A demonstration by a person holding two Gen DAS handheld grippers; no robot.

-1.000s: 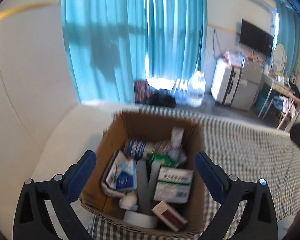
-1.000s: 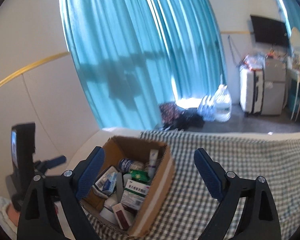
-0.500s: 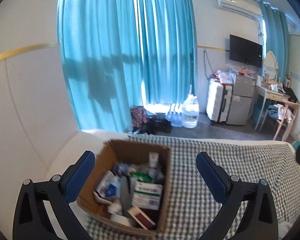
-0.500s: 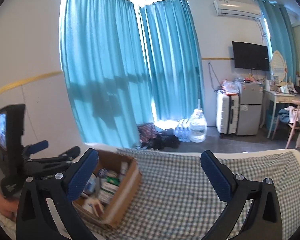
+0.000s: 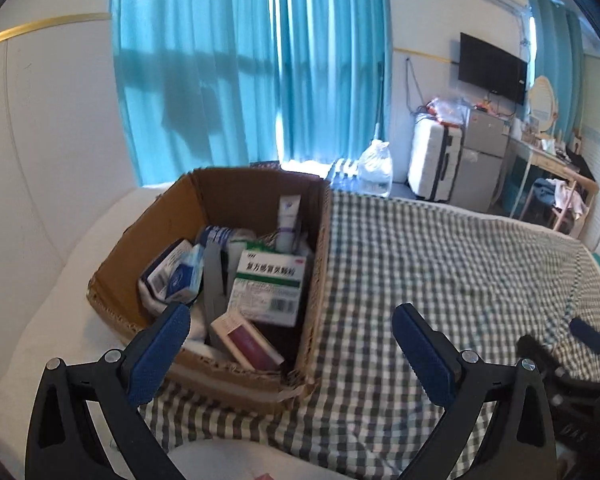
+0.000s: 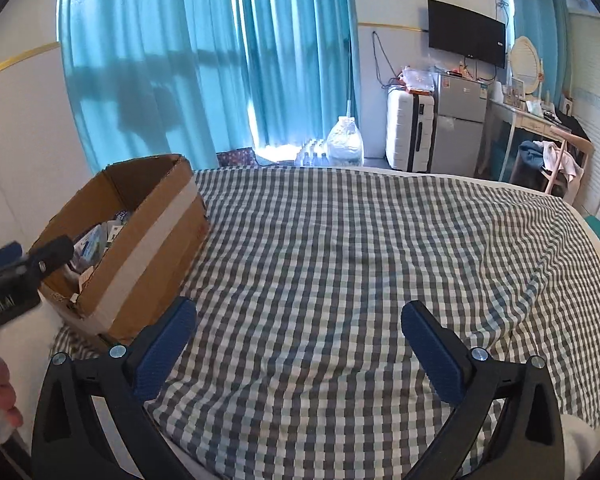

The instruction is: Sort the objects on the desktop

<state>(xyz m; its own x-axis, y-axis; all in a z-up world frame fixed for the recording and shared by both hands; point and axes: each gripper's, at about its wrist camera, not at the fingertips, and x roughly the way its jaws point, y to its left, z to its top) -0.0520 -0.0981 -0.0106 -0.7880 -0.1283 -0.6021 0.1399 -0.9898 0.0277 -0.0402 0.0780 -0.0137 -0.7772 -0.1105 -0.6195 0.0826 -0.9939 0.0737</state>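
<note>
Left tongs (image 5: 292, 330) gape — cardboard box (image 5: 156, 236) just ahead.

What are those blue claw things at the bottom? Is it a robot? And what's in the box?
No robot: a person holds a grabbing tool in each hand, and each tool carries a camera looking along its two blue fingers. One picture is from the left gripper, the other from the right gripper. Both are open and hold nothing. On the checked cloth stands a cardboard box full of small packs: a green and white medicine box, a white tube, a dark red box and others. The left tool faces the box; the right one faces bare cloth.
</note>
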